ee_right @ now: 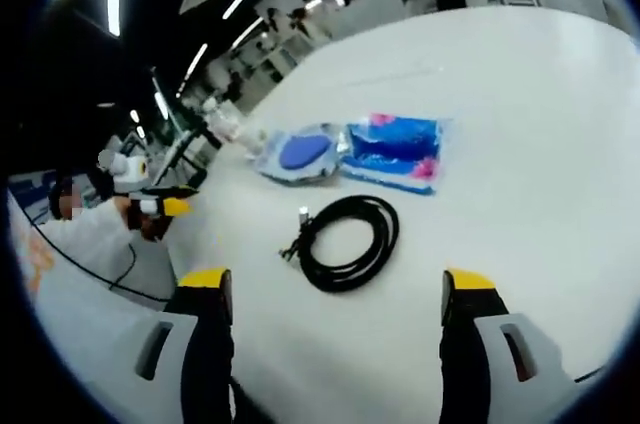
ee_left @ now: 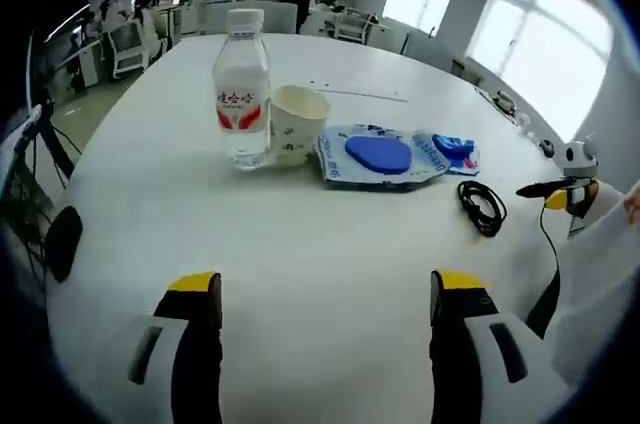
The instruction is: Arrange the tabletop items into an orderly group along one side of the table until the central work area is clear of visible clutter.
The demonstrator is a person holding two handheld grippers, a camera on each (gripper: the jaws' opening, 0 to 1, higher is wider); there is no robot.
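A clear water bottle [ee_left: 241, 84] with a red label stands upright beside a paper cup [ee_left: 297, 122] at the far middle of the white table [ee_left: 330, 244]. To their right lie a packet with a blue disc [ee_left: 378, 156] [ee_right: 300, 154] and a smaller blue packet [ee_left: 452, 151] [ee_right: 395, 152]. A coiled black cable [ee_left: 482, 206] [ee_right: 345, 242] lies nearer the table's edge. My left gripper [ee_left: 325, 289] is open over bare table, well short of the bottle. My right gripper [ee_right: 335, 279] [ee_left: 560, 189] is open, the cable just ahead of its jaws.
A small black object [ee_left: 62, 239] sits at the table's left edge. A person's white sleeve [ee_left: 600, 264] shows at the right. The other gripper [ee_right: 155, 206] shows at the left edge of the right gripper view. Office desks and chairs [ee_left: 130, 39] stand beyond the table.
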